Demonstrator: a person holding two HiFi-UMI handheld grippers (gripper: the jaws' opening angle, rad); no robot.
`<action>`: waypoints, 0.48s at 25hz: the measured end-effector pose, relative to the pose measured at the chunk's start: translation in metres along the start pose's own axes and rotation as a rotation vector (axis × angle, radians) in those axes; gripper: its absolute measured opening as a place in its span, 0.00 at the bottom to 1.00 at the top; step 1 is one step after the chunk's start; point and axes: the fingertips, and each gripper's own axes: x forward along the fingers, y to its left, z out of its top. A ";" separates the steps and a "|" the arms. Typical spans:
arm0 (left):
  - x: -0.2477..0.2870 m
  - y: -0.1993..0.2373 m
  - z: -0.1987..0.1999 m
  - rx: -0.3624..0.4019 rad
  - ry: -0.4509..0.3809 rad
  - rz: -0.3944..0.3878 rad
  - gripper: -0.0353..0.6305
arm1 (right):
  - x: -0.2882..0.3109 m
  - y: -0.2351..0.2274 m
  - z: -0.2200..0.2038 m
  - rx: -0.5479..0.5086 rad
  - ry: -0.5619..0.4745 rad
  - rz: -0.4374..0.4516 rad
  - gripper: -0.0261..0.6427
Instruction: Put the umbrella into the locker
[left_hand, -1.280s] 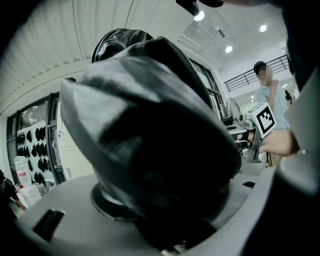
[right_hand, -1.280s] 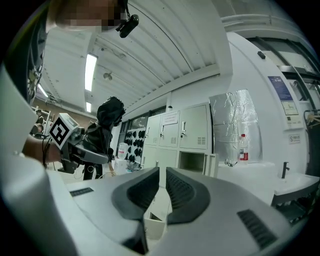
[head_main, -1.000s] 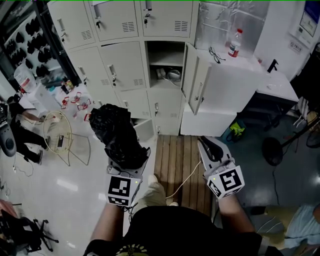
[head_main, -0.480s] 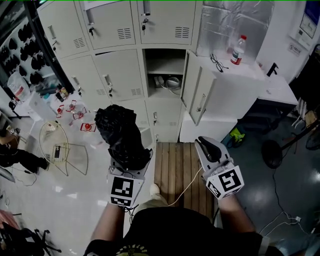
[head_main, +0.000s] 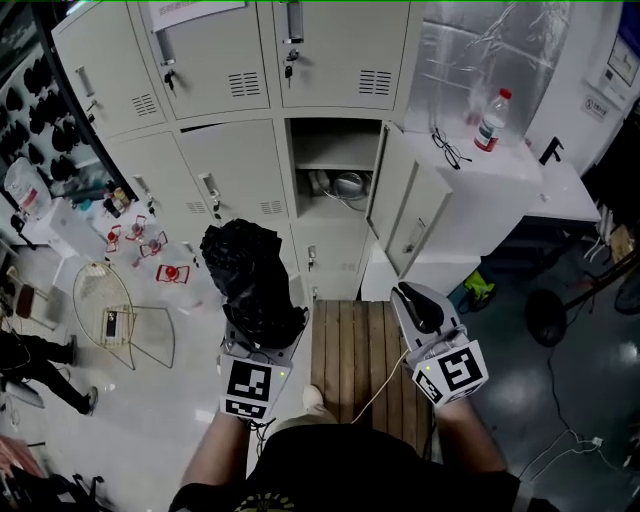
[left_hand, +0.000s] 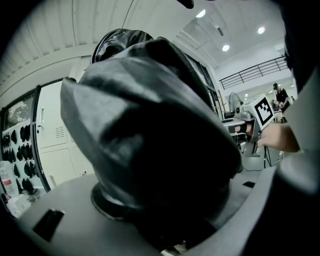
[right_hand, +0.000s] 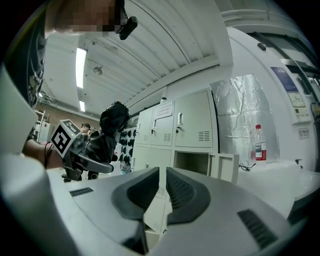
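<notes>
Umbrella (head_main: 250, 272): black, bundled, centre-left, clamped between left gripper (head_main: 262, 330) jaws, jutting past them
Right gripper (head_main: 421, 306): jaws together, empty
Open locker (head_main: 335, 143): upper centre

Bright ceiling lights (right_hand: 80, 62); fisheye w/ dark corners; close umbrella (left_hand: 150, 135) blurry in left gripper view.

Glossy black umbrella (head_main: 250, 285); cream-white lockers (head_main: 235, 150); brown slatted boards (head_main: 350, 340) in front of the lockers; clear, red-capped bottle (head_main: 490, 120) right of the lockers.
</notes>
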 end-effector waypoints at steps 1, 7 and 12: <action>0.005 0.005 0.000 0.000 0.000 -0.005 0.50 | 0.006 -0.003 0.000 0.001 0.001 -0.003 0.09; 0.032 0.030 -0.005 -0.002 0.011 -0.039 0.50 | 0.039 -0.015 -0.007 0.017 0.017 -0.026 0.09; 0.052 0.051 -0.004 -0.004 -0.001 -0.052 0.50 | 0.066 -0.021 -0.007 0.012 0.026 -0.041 0.09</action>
